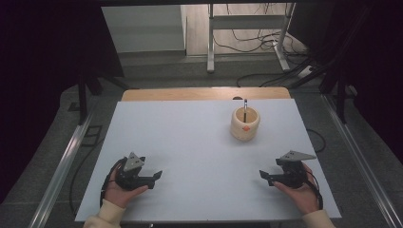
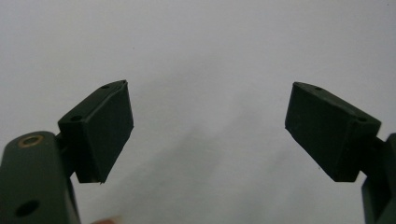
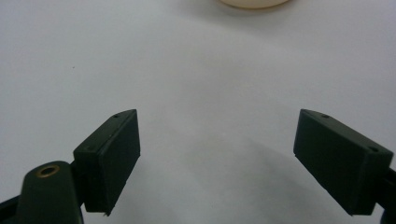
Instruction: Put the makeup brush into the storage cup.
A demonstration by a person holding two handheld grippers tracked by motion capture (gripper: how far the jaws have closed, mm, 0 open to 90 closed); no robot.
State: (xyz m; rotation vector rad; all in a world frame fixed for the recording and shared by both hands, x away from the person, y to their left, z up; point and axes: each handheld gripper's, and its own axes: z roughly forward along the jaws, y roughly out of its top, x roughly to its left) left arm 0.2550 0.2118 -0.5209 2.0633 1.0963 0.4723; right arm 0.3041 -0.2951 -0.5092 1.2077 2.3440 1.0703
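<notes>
A cream round holder (image 1: 245,124) stands on the white table (image 1: 190,137) toward the back right, with a dark pen (image 1: 245,108) upright in it and an orange spot on its front. My left gripper (image 1: 156,176) rests near the front left, held by a hand, its jaws wide apart over bare table (image 2: 205,121). At the front right a hand holds my right gripper (image 1: 264,176), which is open too and holds nothing (image 3: 215,154). The base of the holder (image 3: 252,3) shows at the top edge of the right gripper view, far beyond the jaws.
A wooden strip (image 1: 204,93) runs along the table's far edge. Beyond it stand a metal frame (image 1: 247,33) and loose cables (image 1: 256,40) on the floor. Dark curtains flank both sides.
</notes>
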